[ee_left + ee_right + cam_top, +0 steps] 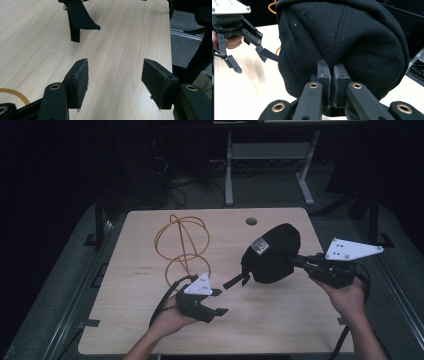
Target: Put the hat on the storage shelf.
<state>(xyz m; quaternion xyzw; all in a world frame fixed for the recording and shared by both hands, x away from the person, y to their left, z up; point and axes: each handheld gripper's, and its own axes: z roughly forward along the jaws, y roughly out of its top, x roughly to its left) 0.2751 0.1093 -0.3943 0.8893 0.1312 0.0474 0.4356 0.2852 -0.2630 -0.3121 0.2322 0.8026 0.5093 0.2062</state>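
Black cloth fills the middle of the scene: a black cap (pixel 272 254) hangs above the pale wooden counter (pixel 280 320), lifted on the right side of it. The right gripper (pixel 300 261) holds the cap, its jaws pressed fully together on the fabric, which shows clearly in the right gripper view (pixel 342 42). A black strap (pixel 235 281) hangs down from the cap toward the counter. The left gripper (pixel 218 301) is low over the counter, near this strap but apart from it; its jaws stand well open and nothing is between them (pixel 115 80). Behind the left gripper, an orange wire frame (pixel 182 245) stands on the counter.
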